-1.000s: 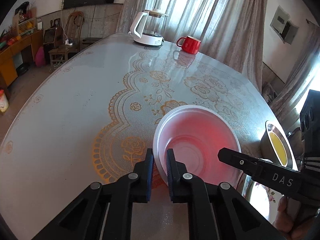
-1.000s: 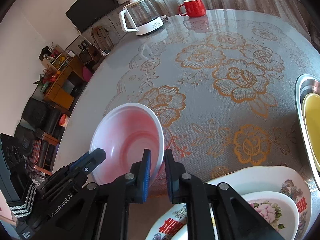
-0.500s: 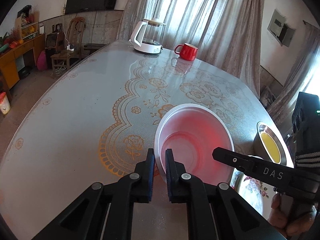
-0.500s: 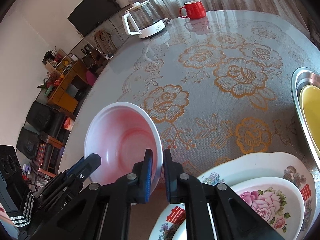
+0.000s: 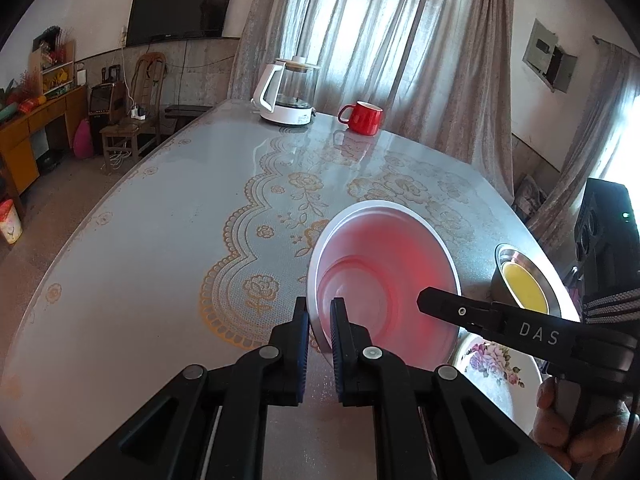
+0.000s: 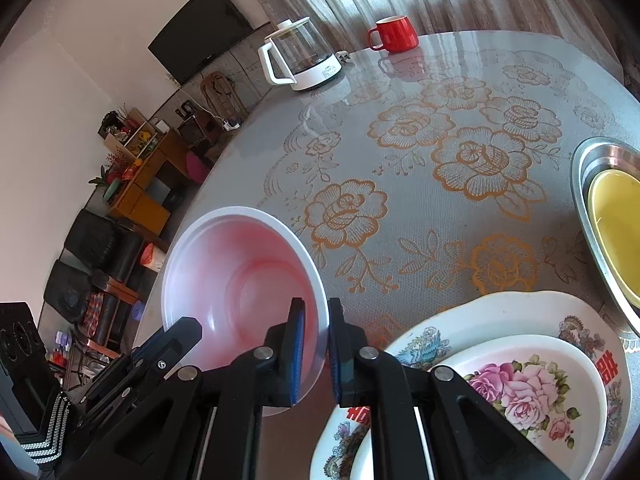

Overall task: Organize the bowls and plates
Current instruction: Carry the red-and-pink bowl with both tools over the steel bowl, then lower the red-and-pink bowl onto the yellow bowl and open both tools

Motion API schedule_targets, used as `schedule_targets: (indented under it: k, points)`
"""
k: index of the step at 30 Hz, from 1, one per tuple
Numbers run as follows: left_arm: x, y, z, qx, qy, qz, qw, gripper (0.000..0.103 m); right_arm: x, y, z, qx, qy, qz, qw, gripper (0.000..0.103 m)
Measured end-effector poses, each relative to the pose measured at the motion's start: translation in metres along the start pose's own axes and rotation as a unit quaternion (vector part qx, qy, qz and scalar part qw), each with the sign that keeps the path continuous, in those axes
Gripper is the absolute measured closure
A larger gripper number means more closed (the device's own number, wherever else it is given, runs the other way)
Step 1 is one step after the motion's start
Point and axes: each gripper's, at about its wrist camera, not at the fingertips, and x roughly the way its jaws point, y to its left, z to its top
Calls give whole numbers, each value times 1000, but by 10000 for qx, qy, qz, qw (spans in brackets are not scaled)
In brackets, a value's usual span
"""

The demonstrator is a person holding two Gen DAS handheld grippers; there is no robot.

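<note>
A pink-tinted white bowl (image 5: 384,276) is held in the air above the table by both grippers. My left gripper (image 5: 320,320) is shut on its near left rim. My right gripper (image 6: 316,320) is shut on its right rim; the same bowl (image 6: 236,280) shows in the right wrist view. Below right lies a large floral plate (image 6: 500,312) with a smaller rose-patterned dish (image 6: 520,384) on it; the plate also shows in the left wrist view (image 5: 496,376). A steel bowl (image 6: 592,184) holds a yellow bowl (image 6: 616,236) at far right.
A glass kettle (image 5: 288,92) and a red mug (image 5: 362,118) stand at the table's far end. The table (image 5: 160,220) has a grey cloth with gold flowers. Chairs and cabinets stand off the table's left side.
Both grippers have lifted the pink bowl higher off the table and carried it toward the floral plates. Both grips have stayed shut on its rim.
</note>
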Motion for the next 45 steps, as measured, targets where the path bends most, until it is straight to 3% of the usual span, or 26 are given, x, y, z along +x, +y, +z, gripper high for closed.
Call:
schedule_targets:
  k: [23, 36, 45]
  points:
    - [0, -84, 15, 799, -61, -481, 9956, 93, -67, -49, 1, 437, -726, -111, 9963, 94]
    - [21, -166, 22, 1575, 46, -892, 9835, 93, -118, -110, -3, 950, -1193, -479, 9871, 94]
    - [43, -211, 29, 1726, 410, -1306, 9754, 93, -151, -149, -2, 1225, -1489, -795, 9780, 94]
